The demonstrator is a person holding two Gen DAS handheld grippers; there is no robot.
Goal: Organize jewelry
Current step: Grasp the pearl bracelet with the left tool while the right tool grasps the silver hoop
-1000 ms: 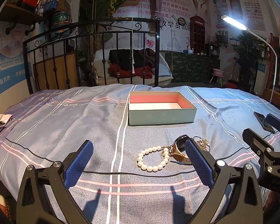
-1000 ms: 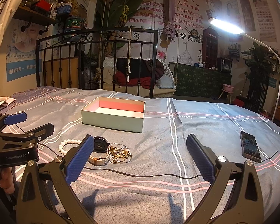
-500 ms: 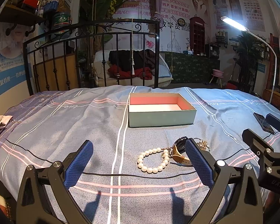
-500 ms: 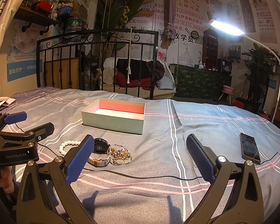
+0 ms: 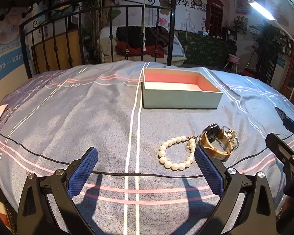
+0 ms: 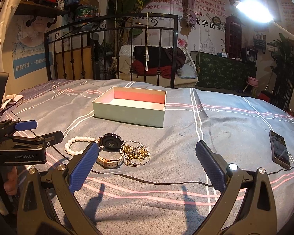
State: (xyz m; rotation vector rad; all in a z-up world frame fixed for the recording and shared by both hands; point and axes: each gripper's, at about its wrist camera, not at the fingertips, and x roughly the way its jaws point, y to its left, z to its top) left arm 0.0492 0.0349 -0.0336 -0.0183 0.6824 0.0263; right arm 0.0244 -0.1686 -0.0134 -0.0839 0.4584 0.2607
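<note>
An open pale-green box (image 5: 181,95) (image 6: 130,110) with a pink lining sits on the striped bedspread, nothing visible inside. In front of it lie a pearl bracelet (image 5: 176,152) (image 6: 76,144), a wristwatch (image 5: 215,140) (image 6: 110,146) with a tan strap, and a tangle of gold jewelry (image 6: 136,153) (image 5: 231,135). My left gripper (image 5: 145,168) is open just short of the pearls, its right finger beside them. My right gripper (image 6: 146,162) is open, its left finger overlapping the watch strap in view. Neither holds anything.
A smartphone (image 6: 279,149) lies on the bed at the right. A thin black cable (image 6: 147,180) runs across the bedspread under both grippers. A black iron bed frame (image 5: 100,31) stands behind the bed. A hand (image 6: 9,182) holds the left gripper's handle.
Both grippers have edged slightly forward and lower toward the jewelry. Nothing was taken hold of; the objects lie where they were.
</note>
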